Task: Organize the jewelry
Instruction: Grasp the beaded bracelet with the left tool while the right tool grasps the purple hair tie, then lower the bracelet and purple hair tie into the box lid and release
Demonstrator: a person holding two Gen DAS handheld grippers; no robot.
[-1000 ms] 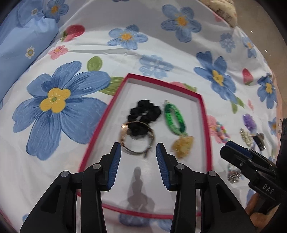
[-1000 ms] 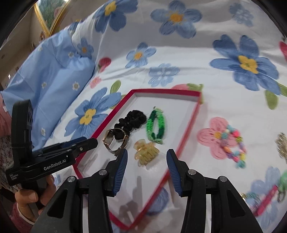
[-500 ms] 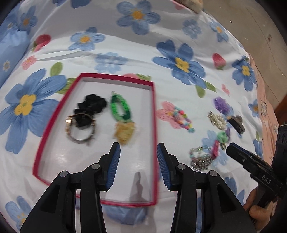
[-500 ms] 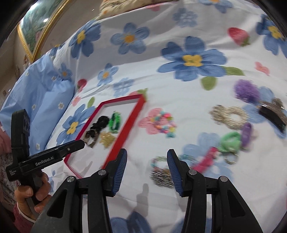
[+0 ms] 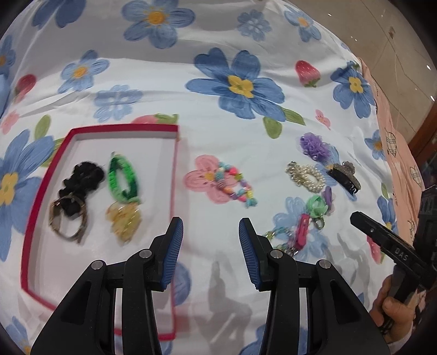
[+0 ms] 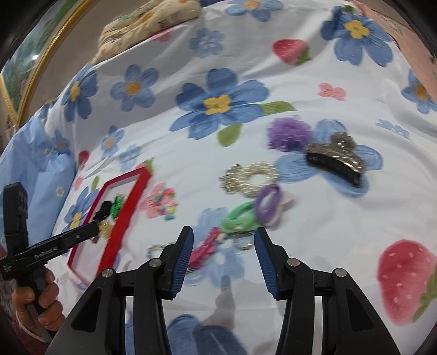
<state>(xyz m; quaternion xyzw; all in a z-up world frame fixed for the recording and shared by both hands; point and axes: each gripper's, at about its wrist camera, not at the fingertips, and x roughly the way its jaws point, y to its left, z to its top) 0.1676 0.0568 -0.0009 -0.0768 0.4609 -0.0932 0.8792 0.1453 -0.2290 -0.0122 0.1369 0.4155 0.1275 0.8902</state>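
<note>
A red-rimmed white tray [image 5: 174,169] [image 6: 136,188] lies on the flowered sheet and holds a black scrunchie [image 5: 84,174], a green bracelet [image 5: 123,177], a watch [image 5: 68,218] and a yellow claw clip [image 5: 124,218]. To its right lie a colourful bead bracelet [image 5: 235,185] [image 6: 164,202], a pearl piece [image 5: 306,176] [image 6: 251,177], a purple scrunchie [image 5: 314,143] [image 6: 289,132], a black glitter claw clip [image 5: 344,177] [image 6: 336,158], green and purple hair ties [image 6: 245,215] and a pink clip [image 5: 301,228] [image 6: 204,248]. My left gripper [image 5: 210,240] hovers open just right of the tray. My right gripper [image 6: 224,251] hovers open over the hair ties and pink clip.
The bed's edge with a pink cover [image 5: 398,153] and floor lie to the right. A patterned cushion [image 6: 147,21] sits at the far end, and a blue pillow [image 6: 35,153] lies left of the tray. A hand holds each gripper handle.
Both grippers have swept from over the tray to the right, toward the loose jewellery on the sheet. Neither has picked anything up; the jaws stay apart.
</note>
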